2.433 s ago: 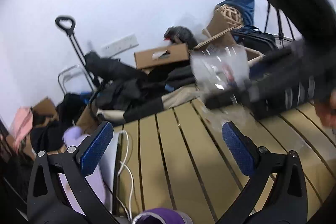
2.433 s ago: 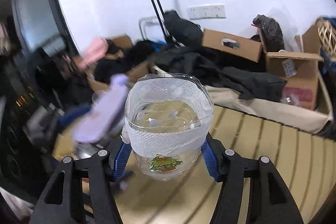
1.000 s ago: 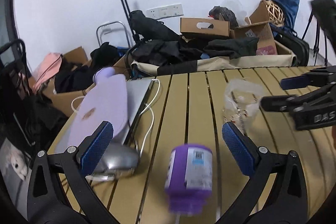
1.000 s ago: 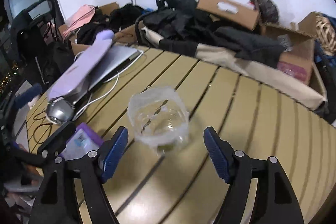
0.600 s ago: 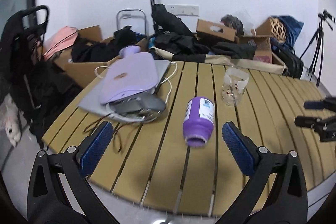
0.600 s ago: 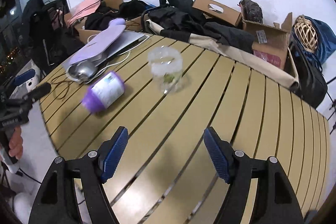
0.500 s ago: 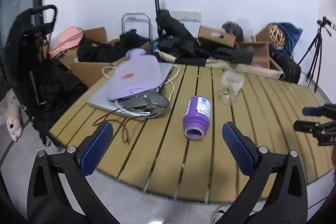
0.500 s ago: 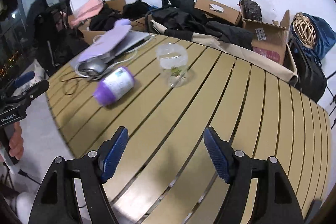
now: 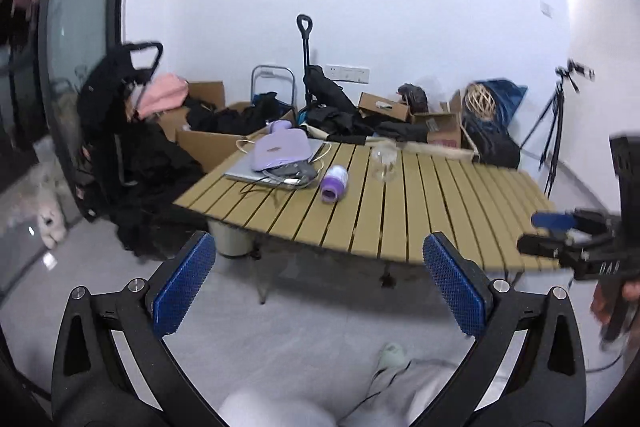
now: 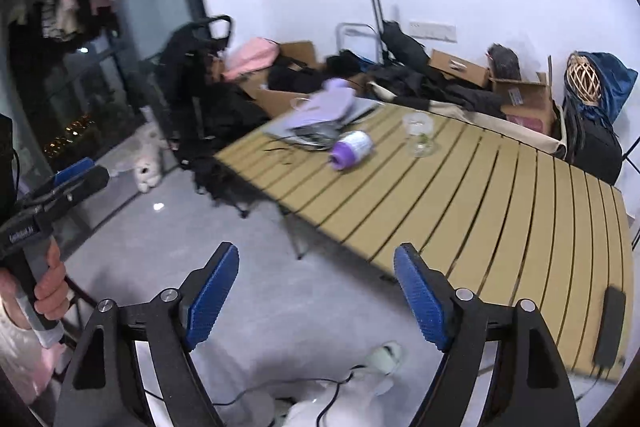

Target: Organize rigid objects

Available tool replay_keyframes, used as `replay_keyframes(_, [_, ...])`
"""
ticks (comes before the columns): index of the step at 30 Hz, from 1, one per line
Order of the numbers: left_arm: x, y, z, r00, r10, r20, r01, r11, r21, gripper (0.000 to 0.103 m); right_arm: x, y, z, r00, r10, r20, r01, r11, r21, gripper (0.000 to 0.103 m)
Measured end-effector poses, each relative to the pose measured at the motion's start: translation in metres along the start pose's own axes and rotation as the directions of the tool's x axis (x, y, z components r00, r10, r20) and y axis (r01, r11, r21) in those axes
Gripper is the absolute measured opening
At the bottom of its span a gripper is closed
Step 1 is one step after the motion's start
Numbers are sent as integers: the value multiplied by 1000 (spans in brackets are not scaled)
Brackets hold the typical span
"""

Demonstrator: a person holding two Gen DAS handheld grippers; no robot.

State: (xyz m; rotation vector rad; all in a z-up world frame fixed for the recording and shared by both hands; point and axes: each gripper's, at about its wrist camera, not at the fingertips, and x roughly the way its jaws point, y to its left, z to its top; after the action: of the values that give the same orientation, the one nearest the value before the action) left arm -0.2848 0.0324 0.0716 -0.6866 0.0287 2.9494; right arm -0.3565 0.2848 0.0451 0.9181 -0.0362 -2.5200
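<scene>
A clear plastic cup [image 9: 383, 163] [image 10: 419, 133] stands upright on the yellow slatted table [image 9: 440, 211] [image 10: 500, 211]. A purple bottle [image 9: 334, 183] [image 10: 351, 149] lies on its side to the cup's left. My left gripper [image 9: 318, 289] is open and empty, held over the floor well back from the table. My right gripper [image 10: 316, 293] is open and empty too, also off the table's near edge. Each gripper shows at the edge of the other's view.
A lilac hot-water bottle [image 9: 280, 149] lies on a laptop with cables at the table's far left. A dark flat device [image 10: 608, 323] lies near the table's near right corner. Boxes, bags, a trolley and a tripod [image 9: 556, 123] stand behind the table.
The right gripper set the clear cup down on the table and opened. Both grippers then pulled far back from the table, which now looks small and distant.
</scene>
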Motion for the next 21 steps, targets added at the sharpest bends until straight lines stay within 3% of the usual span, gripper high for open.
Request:
replay_keyframes(5, [-65, -10, -71, 999, 17, 33, -18, 1000, 12, 103, -38, 44, -73, 999, 28, 36, -29, 999, 25, 85])
replay_keyframes(8, [-98, -8, -114, 995, 64, 76, -64, 998, -3, 103, -54, 75, -122, 995, -65, 72, 65, 998, -3, 85])
replay_keyframes(12, [-133, 1, -164, 987, 124, 105, -120, 992, -48, 103, -79, 108, -178, 989, -94, 113, 97, 995, -22, 85])
replay_keyframes(16, [-142, 10, -179, 991, 114, 73, -107, 990, -97, 103, -95, 132, -220, 989, -69, 132, 66, 997, 25, 85])
replay_keyframes(19, [-152, 15, -175, 986, 137, 94, -128, 987, -93, 103, -100, 146, -235, 988, -83, 134, 85, 996, -10, 85])
replay_keyframes(21, [-160, 19, -175, 991, 108, 83, -99, 989, -109, 103, -107, 151, -239, 984, -95, 150, 100, 995, -28, 85])
